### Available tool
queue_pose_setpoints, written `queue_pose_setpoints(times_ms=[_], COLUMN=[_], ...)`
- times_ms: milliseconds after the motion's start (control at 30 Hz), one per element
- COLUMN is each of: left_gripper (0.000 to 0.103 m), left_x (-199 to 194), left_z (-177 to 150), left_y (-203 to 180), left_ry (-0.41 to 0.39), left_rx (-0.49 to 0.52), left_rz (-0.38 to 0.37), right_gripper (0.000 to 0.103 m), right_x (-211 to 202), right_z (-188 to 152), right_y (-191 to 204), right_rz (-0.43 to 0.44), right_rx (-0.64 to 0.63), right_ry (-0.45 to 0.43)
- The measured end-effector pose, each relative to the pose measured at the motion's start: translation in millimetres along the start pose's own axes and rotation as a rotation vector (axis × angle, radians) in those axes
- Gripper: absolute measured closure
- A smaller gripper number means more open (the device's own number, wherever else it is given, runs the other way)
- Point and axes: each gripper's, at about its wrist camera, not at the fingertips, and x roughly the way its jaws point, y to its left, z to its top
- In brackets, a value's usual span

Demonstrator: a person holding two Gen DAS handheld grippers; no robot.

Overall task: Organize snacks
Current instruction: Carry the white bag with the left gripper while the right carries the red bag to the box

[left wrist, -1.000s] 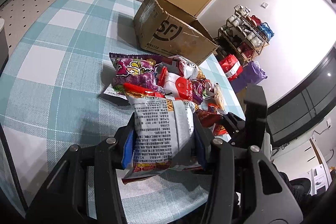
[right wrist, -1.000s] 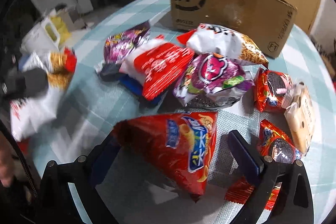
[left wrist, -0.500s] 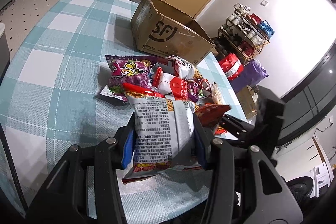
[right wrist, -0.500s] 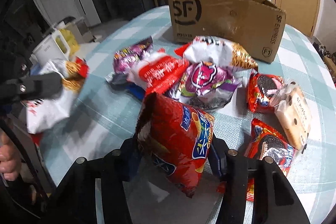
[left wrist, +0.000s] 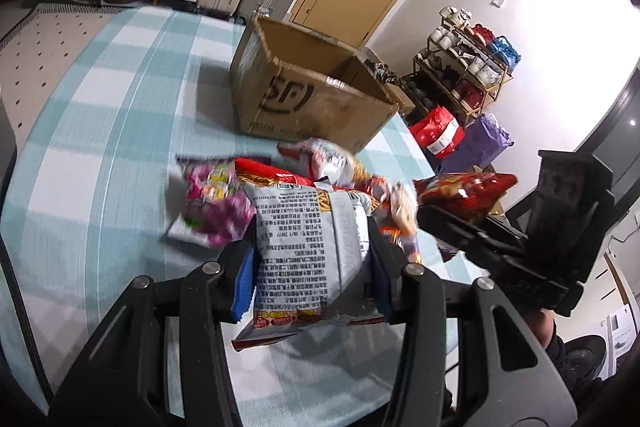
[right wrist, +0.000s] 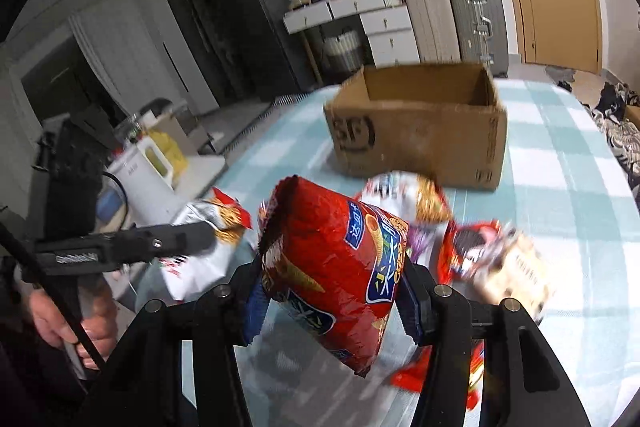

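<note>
Right gripper (right wrist: 332, 297): both pads clamped on the sides of a red bag (right wrist: 334, 267), which is clear of the table (right wrist: 560, 187). Its jaws closed on the bag within the last second. Left gripper (left wrist: 310, 273): clamped on a white bag (left wrist: 304, 251) with printed text facing the camera, also carried off the cloth. In the left wrist view the right gripper and its red bag sit just to the right of the white bag, close alongside.

Destination: the box (right wrist: 420, 123) stands open-topped at the far side of the table, well beyond the pile (left wrist: 320, 171) of loose snacks. Nothing can be seen inside it from either view.

Step in hand, as judged: carry both bags to the box and drop them in.

Recommendations:
- Raise each bag above the near wall of the box before moving forward; the lower corner of the red bag hangs below the pads and could catch the rim.
- Keep the two grippers apart on approach; they are near enough to collide.
- Hold pressure steady. Both bags are air-filled and slippery, and may twist or slide out.
- Release only once each bag is over the opening, one at a time.
</note>
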Motion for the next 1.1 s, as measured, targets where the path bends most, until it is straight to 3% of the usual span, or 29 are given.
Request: queue_pose_setpoints(times_ms=[600,1100], left_gripper=[0.059,0.059], left_x=[33,107], left_z=[134,216], left_y=[-49,-64], left_ry=[-0.082,-0.054], left_rx=[0.129,0.176], left_rz=[0.061,0.127], right_gripper=[0.049,0.049], right_x=[-22,18], right_z=[103,165], right_y=[-42,-80], right_rz=[0.100,0.077], right_rx=[-0.004,0.012], right_ry=[-0.181,-0.164])
